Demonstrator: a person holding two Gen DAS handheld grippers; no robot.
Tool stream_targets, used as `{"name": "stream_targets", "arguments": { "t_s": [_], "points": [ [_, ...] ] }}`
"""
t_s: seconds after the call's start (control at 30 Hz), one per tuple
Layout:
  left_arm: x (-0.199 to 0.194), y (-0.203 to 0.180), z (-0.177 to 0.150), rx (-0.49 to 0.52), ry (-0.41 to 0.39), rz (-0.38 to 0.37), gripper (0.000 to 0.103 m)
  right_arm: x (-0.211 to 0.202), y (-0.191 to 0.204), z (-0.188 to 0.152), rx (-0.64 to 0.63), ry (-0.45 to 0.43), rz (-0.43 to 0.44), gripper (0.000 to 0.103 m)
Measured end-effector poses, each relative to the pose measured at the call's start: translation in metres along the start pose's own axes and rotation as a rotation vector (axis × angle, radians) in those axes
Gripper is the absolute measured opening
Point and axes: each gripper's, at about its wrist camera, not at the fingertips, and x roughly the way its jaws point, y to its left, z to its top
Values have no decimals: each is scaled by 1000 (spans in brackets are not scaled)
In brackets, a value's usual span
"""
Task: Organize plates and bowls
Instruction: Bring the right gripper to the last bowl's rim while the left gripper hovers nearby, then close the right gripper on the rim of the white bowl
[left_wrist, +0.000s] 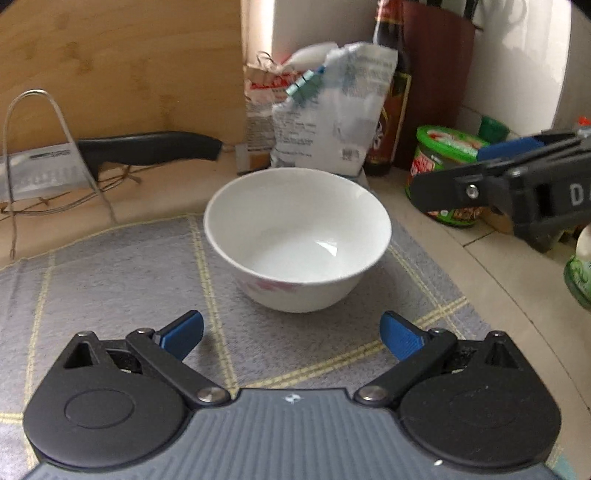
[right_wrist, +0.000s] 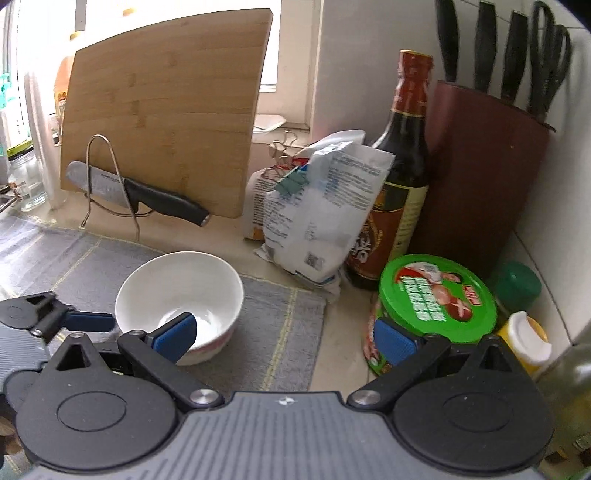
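Both released, the left tool (left_wrist: 291, 334) approaches the white bowl (left_wrist: 297, 236) at twelve o'clock, needing a rim grasp, the right tool (right_wrist: 284, 338) idle.

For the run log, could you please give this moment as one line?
left gripper: open, facing bowl | right gripper: open, empty | bowl: upright on mat

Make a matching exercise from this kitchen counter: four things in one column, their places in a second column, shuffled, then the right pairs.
Things:
1. white bowl
2. black-handled knife
3. wooden cutting board
4. green-lidded tub

Places:
A. leaning upright against the back, behind the wire rack
B. on the grey checked mat, empty
C. on the bare counter in front of the dark sauce bottle
D. lying across the wire rack

Pairs: 1-B, 2-D, 3-A, 4-C
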Motion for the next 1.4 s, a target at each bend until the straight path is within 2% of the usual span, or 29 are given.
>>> {"name": "stream_targets", "arguments": {
  "t_s": [0.13, 0.23, 0.33, 0.5, 0.67, 0.87, 0.97, 1.23, 1.4],
  "points": [
    [13, -8, 1, 42, 31, 28, 102, 6, 5, 0, -11, 10, 20, 103],
    [14, -5, 0, 44, 26, 20, 103, 8, 6, 1, -11, 10, 36, 103],
    [14, -4, -2, 53, 9, 11, 102, 11, 7, 4, -9, 10, 48, 103],
    [12, -2, -12, 55, -67, 11, 103, 14, 9, 9, -17, 6, 71, 103],
    [10, -3, -11, 58, -64, 17, 103, 20, 13, 15, -38, 16, 98, 103],
    [4, -15, -10, 149, -128, 55, 102, 28, 17, 23, -62, 36, 146, 103],
    [4, -13, -6, 117, -128, 36, 102, 34, 18, 28, -60, 42, 183, 103],
    [1, -7, -2, 93, -166, 55, 102, 69, 15, 38, -5, 125, 323, 103],
    [-2, -5, 0, 80, -185, 38, 101, 82, 11, 42, 22, 154, 364, 98]
  ]
}}
